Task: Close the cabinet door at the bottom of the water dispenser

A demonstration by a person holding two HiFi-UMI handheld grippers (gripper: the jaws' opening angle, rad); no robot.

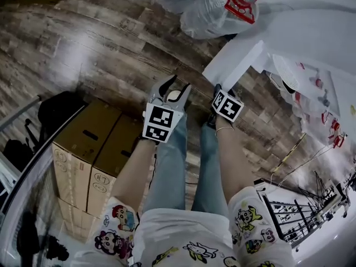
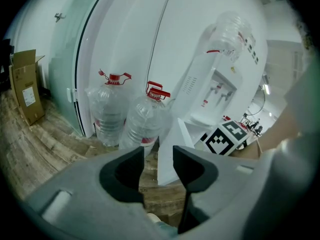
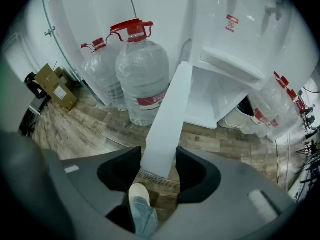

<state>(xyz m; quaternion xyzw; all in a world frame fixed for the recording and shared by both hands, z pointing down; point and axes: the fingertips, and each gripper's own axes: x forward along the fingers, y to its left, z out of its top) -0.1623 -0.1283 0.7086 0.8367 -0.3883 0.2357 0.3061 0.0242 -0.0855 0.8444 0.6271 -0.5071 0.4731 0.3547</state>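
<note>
Wood-plank floor (image 1: 100,54) runs under everything, with 2 water bottles (image 3: 142,79) standing by the white wall. At left, the left gripper (image 2: 158,159) has its jaws apart with nothing between them; the cabinet door (image 2: 175,134) stands beyond them, slightly right, not touching. The door's top edge runs as a long strip from the water dispenser (image 3: 235,44) back to the right gripper (image 3: 160,166), whose jaws sit against both faces of its free end, so the right hand is nearer. I judge the swing goes rightward, toward the open cabinet. Only the right gripper view shows this hold; the head view hides those jaws under the marker cube (image 1: 227,105)
</note>
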